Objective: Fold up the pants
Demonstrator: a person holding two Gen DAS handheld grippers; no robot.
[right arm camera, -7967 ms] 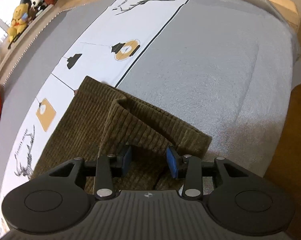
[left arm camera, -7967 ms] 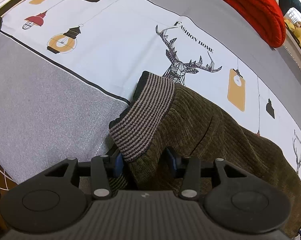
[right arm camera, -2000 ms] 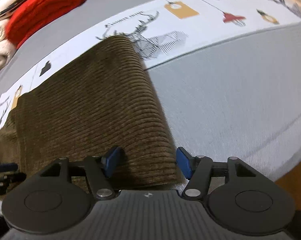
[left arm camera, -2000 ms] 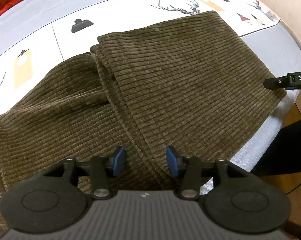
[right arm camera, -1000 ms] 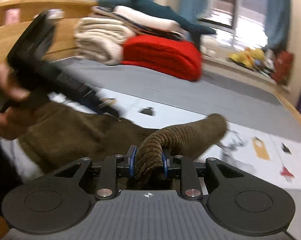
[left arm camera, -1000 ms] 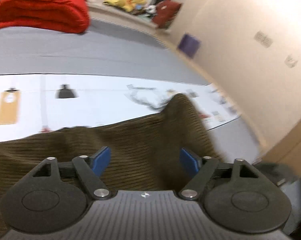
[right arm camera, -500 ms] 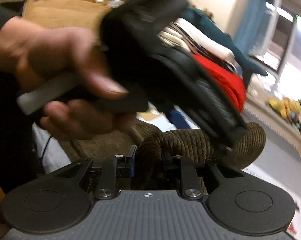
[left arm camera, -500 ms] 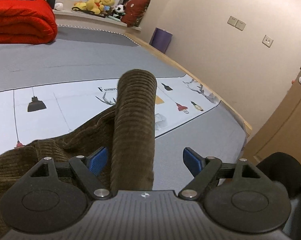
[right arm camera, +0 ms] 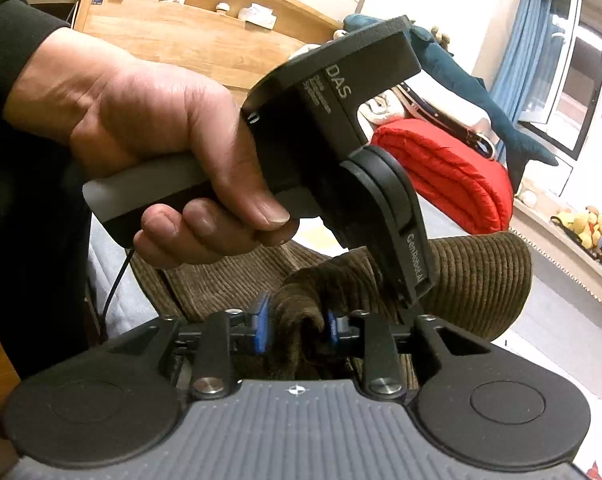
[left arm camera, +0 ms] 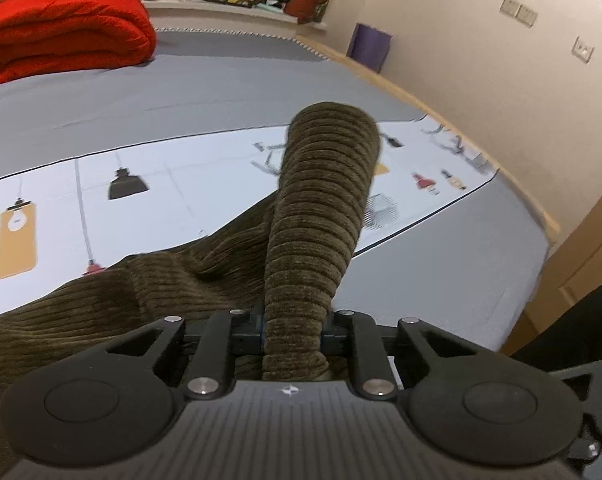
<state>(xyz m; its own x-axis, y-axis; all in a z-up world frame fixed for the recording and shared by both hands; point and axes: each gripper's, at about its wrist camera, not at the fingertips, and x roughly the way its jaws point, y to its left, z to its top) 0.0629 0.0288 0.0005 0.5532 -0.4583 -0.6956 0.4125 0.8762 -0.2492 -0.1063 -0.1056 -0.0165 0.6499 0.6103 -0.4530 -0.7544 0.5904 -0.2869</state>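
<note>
Mid-lift of a fold, judging by the raised cloth. Best done by carrying both pinched edges level and together toward 12 o'clock, keeping the ribs taut between them, then laying the flap down square before letting go; a lopsided carry would likely skew the fold.

Left gripper pinched tight on a bunched edge of the pants, fingers drawn narrow around the olive corduroy. Held low over the bed, pointing toward 12 o'clock, with the raised cloth arching up and away from the jaws. Rest of the pants slumped at 9 o'clock on the printed sheet, the red blanket well apart at 11 o'clock.

Right gripper likewise clamped on a thick gather of corduroy between its blue pads. Aimed across at the other tool, just beside it; the person's left hand wrapped around that handle at 10 o'clock, thumb forward.
</note>
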